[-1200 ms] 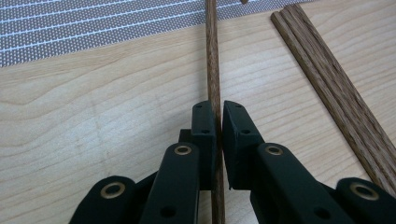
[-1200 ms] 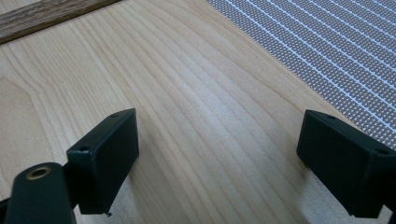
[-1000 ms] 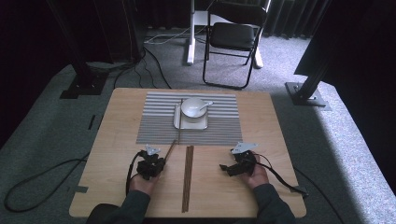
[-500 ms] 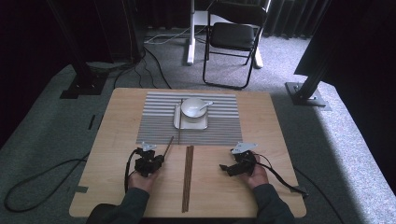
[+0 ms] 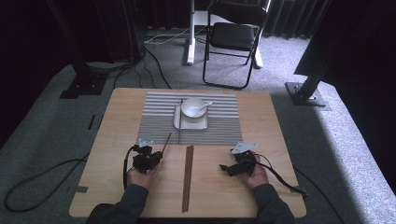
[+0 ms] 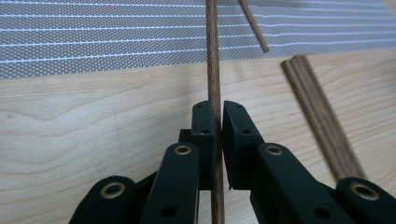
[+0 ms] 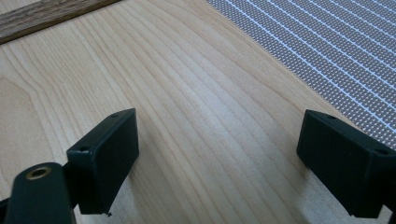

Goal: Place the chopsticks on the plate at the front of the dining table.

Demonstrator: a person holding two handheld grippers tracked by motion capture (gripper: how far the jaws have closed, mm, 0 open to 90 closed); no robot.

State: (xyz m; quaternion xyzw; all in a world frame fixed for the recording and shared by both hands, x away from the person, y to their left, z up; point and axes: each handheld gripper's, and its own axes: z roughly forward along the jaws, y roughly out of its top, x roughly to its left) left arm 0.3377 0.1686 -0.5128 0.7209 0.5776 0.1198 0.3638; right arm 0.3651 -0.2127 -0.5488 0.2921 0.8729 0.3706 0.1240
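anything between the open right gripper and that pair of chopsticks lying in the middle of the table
Nothing visible: bare wooden table lies between the open right hand-held gripper and the chopstick pair.

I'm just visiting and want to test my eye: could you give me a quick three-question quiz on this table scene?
1. True or false: the left gripper is shut on a chopstick.
2. What stands on the white plate? A) bowl B) cup C) bottle
3. How do the right gripper jaws stand?

Key: 1 true. 2 A, the bowl, spoon inside. 3 wide apart over bare table, holding nothing.
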